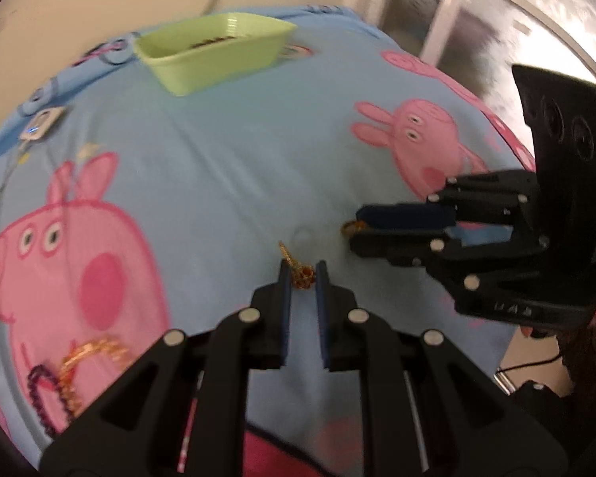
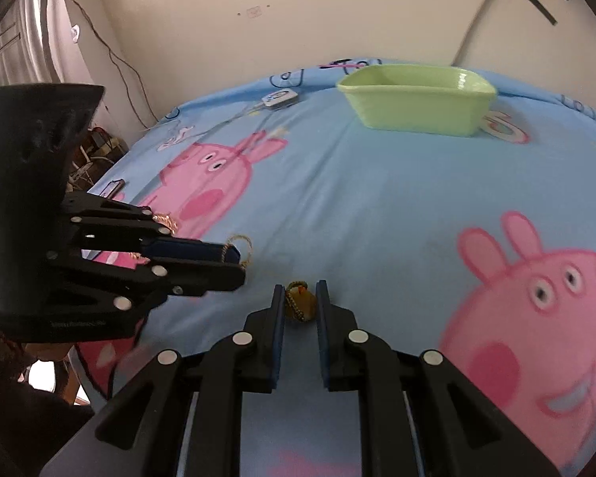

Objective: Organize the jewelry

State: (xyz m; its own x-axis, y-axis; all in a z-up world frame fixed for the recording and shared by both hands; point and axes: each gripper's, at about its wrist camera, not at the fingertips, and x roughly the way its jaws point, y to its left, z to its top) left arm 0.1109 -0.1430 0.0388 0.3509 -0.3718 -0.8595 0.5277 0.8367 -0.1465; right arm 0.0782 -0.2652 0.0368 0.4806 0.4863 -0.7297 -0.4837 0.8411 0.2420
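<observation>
Left tool (image 1: 302, 274): narrow gap, straddling gold chain piece (image 1: 300, 274) on bed (image 1: 238, 159). Right tool (image 2: 301, 294): same, around gold pendant (image 2: 300, 304). Risk: chain snags sheet or slips on lift (thin links). Green tray (image 2: 417, 99) sits far, approx. 1 reach away.

Hidden, cropped and blurred parts of the two wrist views

In the left wrist view the green tray (image 1: 214, 55) holds something dark, too blurred to name; the gold bangles (image 1: 87, 361) and purple bead string (image 1: 45, 401) are smeared and partly covered by the left gripper's frame. The gold piece (image 1: 302, 276) between the left gripper (image 1: 302, 274) fingers is too blurred to tell whether they touch it. The right gripper (image 2: 300, 298) flanks a small gold trinket (image 2: 300, 304) whose shape is unclear, contact likewise. A small white device (image 2: 280, 98) on the bed is too small to identify.
</observation>
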